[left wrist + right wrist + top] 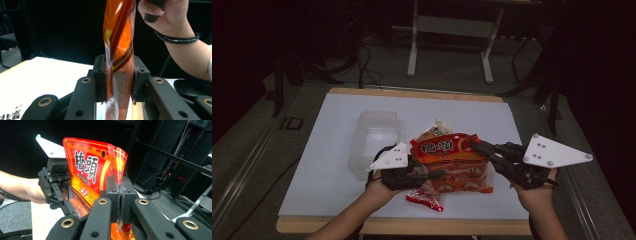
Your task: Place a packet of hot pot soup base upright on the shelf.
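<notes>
An orange-red snack bag [447, 150] with large white characters is held up above the table between both grippers. My left gripper [424, 175] is shut on the bag's lower left part; in the left gripper view the bag [119, 50] stands edge-on, pinched between the pads [135, 83]. My right gripper [477, 146] is shut on the bag's upper right edge; in the right gripper view the bag [95, 172] faces me, its thin edge clamped at my right gripper [120, 202]. The left gripper [56, 187] shows behind the bag there.
A clear plastic tub [374, 142] sits empty on the white table [327, 165], left of the bag. More food packets [464, 182] lie under the held bag, with a red wrapper [427, 201] near the front edge. A table frame [449, 37] stands beyond.
</notes>
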Demonstrator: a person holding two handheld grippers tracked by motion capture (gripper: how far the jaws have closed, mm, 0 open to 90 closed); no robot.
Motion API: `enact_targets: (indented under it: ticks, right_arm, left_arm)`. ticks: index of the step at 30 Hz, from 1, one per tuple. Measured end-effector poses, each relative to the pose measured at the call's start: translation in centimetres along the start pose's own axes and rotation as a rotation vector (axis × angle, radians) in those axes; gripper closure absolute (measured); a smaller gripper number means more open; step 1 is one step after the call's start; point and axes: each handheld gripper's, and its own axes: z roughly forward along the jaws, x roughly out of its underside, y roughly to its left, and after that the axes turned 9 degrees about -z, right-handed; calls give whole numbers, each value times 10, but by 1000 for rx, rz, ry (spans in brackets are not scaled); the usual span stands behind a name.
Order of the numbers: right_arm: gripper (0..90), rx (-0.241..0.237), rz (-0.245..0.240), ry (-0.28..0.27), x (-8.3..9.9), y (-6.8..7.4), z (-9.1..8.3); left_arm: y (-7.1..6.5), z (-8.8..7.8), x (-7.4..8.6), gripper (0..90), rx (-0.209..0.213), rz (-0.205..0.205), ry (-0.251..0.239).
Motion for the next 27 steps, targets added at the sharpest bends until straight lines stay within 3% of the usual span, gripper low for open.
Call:
enact_targets:
  ticks: [5, 11, 17, 23, 26, 27]
  right_arm:
    - [862, 3, 40, -13, 4, -7, 1]
    - [771, 32, 48, -19, 2, -9, 1]
    - [567, 69, 79, -57, 3, -13, -1]
    - [292, 103, 101, -69, 9, -14, -2]
    - [275, 119, 114, -80, 12, -13, -2]
    - [182, 127, 125, -93, 15, -14, -3]
  left_arm:
    - [1, -4, -6, 715, 4, -35, 8]
    - [1, -11, -13, 717, -29, -20, -2]
    - [2, -17, -19, 717, -53, -20, -36]
    - [6, -28, -27, 717, -94, -18, -88]
    - [6, -30, -29, 717, -98, -14, -97]
    - [7, -39, -35, 717, -128, 0, -127]
